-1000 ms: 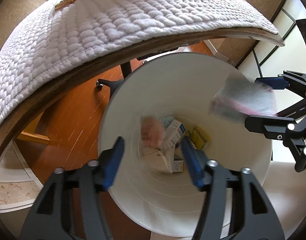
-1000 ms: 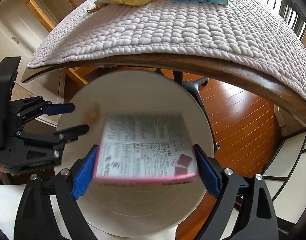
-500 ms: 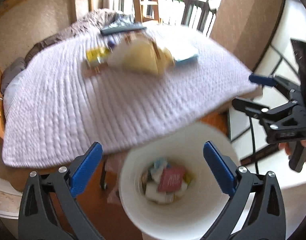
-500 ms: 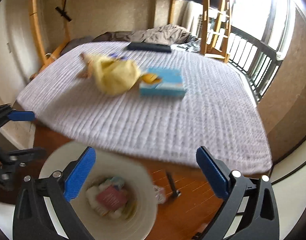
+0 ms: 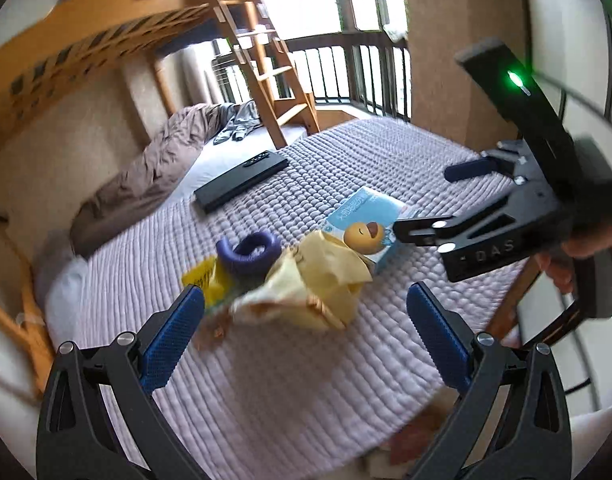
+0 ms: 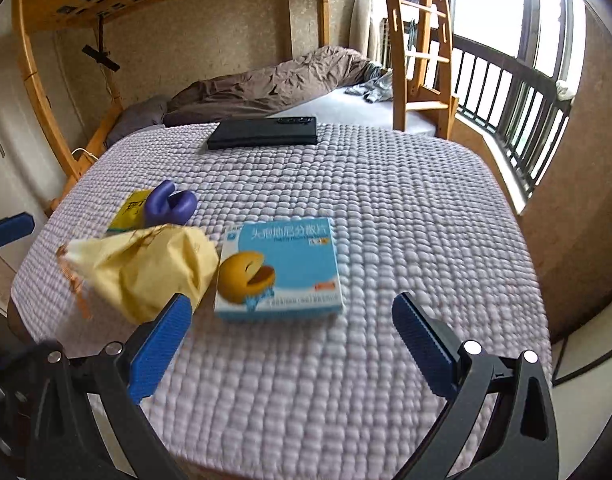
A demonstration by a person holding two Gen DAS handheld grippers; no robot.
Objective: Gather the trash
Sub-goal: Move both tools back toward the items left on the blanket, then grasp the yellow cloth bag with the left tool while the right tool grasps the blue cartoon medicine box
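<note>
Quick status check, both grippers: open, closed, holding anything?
Left gripper: open, jaws wide, nothing between them, above the quilted table cover.
Right gripper: open, jaws wide, empty, short of the blue box.

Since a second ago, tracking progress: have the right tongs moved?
Yes. The right tongs rose from over the white bin, now out of view, to face the quilted tabletop.
</note>
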